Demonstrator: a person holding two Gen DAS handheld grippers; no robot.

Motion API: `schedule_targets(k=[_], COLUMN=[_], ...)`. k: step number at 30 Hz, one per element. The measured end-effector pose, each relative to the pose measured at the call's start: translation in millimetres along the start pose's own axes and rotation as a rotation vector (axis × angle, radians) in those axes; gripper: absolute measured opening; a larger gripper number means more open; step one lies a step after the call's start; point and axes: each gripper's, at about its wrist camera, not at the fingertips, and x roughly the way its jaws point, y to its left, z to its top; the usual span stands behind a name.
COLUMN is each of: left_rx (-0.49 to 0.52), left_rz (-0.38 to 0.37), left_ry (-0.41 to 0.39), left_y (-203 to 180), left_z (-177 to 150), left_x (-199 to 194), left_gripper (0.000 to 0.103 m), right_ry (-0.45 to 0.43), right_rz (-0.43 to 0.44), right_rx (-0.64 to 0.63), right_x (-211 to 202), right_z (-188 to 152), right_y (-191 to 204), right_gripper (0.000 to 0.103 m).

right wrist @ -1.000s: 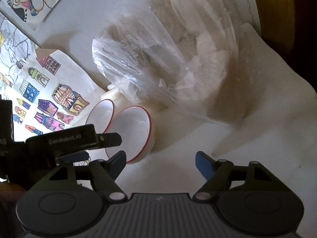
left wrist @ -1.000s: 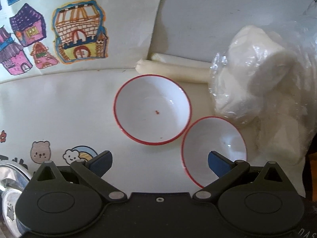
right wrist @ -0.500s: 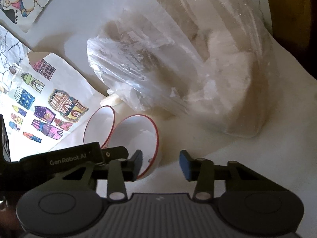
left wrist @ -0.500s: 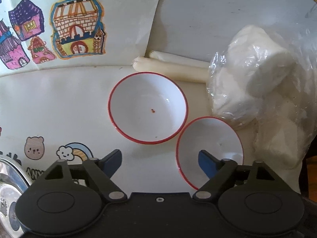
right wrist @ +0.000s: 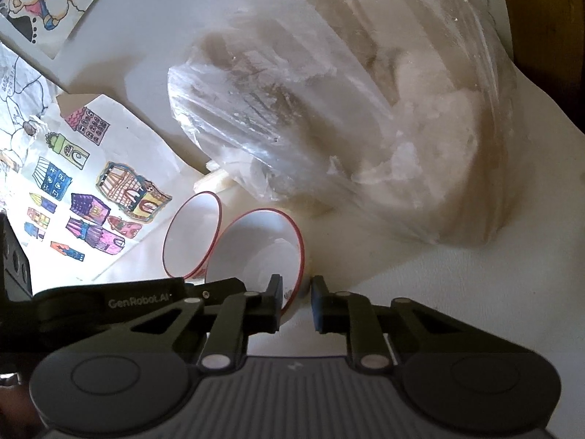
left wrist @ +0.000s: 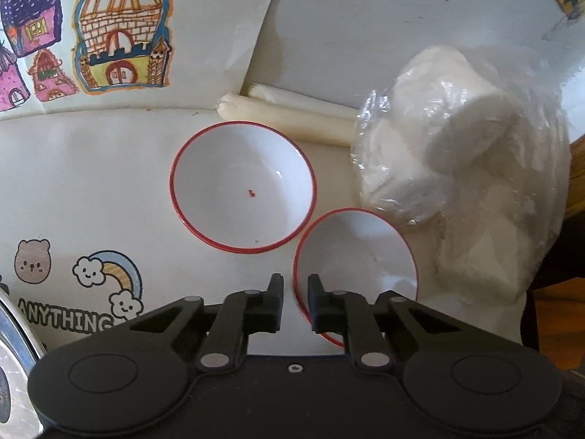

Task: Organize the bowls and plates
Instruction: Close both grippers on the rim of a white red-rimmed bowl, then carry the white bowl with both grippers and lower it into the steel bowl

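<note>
A home table: children's drawings (left wrist: 120, 40), red-rimmed bowls (left wrist: 243, 186).

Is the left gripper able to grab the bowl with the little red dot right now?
Probably not yet. The left gripper has its jaws shut on the rim of the nearer bowl. The red-dot bowl sits just beyond with nothing over it, so letting go first should free the way.
</note>
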Motion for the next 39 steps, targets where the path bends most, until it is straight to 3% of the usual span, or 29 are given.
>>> schedule_targets(k=[10, 24, 39], left_rx=[0.016, 0.069, 0.092], left_rz=[-0.045, -0.122, -0.163], left_ry=[0.0, -0.054, -0.098], left_y=[0.2, -5.7, 28.0], left_z=[-21.2, -33.9, -53.5], left_x=[-20.3, -72.3, -119.2], left_gripper=[0.011, 0.011, 0.011], right_ry=[0.022, -0.05, -0.061], right_rz=[-0.013, -0.011, -0.005], right_rx=[-0.001, -0.036, -0.074], right_x=[-14.3, -62.6, -87.3], right_z=[-13.3, -24.9, -59.4], right_y=[-0.3, 26.8, 70.2], right_gripper=[0.017, 0.017, 0.018])
